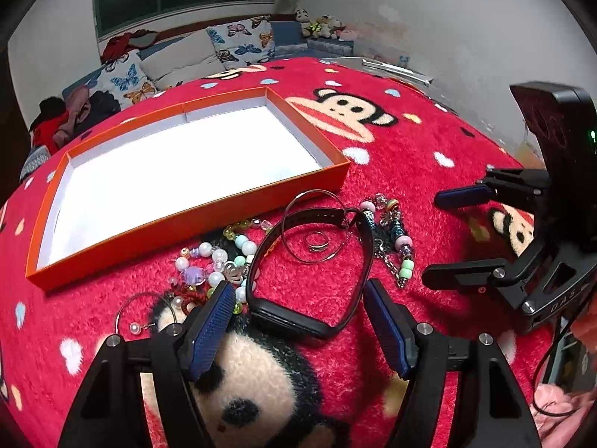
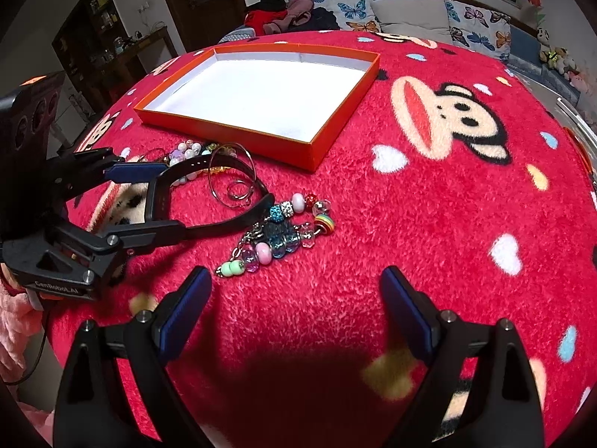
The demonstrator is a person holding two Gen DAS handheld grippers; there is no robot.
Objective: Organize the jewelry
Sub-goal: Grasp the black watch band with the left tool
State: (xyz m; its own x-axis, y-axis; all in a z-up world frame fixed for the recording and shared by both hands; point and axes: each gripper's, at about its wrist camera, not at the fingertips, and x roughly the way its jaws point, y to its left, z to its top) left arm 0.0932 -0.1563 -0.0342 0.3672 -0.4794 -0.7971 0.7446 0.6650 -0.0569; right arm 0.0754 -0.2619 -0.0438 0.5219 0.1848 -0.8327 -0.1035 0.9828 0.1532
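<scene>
An empty orange tray with a white inside lies on the red blanket. In front of it lies a heap of jewelry: a black wristband, a thin silver hoop, a small ring, a pearl bead bracelet, a coloured charm bracelet and a pearl hoop earring. My left gripper is open, its fingers on either side of the wristband's body. My right gripper is open and empty, just short of the charm bracelet.
The red blanket with monkey faces covers the whole table. A sofa with butterfly cushions stands behind it. A cable hangs at the right gripper's side.
</scene>
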